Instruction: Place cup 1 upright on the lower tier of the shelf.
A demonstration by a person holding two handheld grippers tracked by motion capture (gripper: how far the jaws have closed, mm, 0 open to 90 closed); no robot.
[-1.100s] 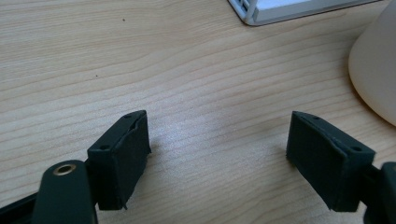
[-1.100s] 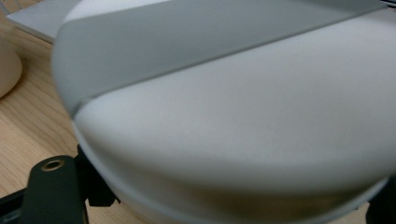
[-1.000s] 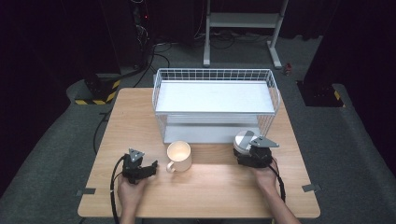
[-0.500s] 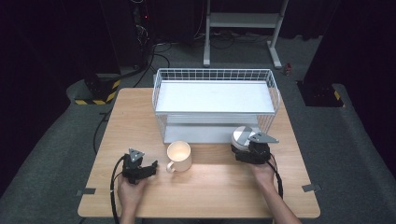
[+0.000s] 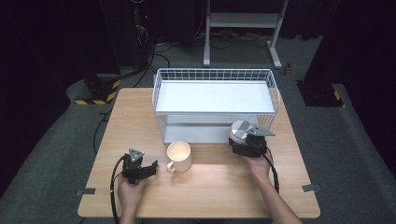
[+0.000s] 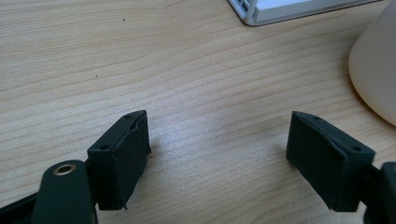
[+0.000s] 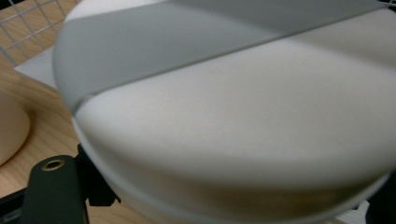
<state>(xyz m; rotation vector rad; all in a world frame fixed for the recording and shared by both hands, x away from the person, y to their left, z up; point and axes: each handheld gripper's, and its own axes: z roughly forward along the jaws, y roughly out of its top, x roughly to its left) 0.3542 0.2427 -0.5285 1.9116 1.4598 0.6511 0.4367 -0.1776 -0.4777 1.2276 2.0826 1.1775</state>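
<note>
Dark studio, wooden counter [image 5: 140,107]: right hand-held gripper [image 5: 243,140] clamps a hard, slippery, breakable bowl [image 7: 233,116] by its rim; left hand-held gripper [image 6: 219,154] gapes empty, lower left.

Bowl [image 7: 243,121] cut off by edges; right pad hidden, maybe behind it.

A wire basket [image 5: 215,105] stands at the far middle of the worktop [image 5: 140,112]. A mug [image 5: 179,156] sits on the worktop in front of the basket's left part. The left tongs [image 5: 148,169] lie just left of the mug, near the front edge. The right tongs [image 5: 238,140] are to the mug's right, by the basket's front right corner, with a round lid [image 5: 241,128] between them.
</note>
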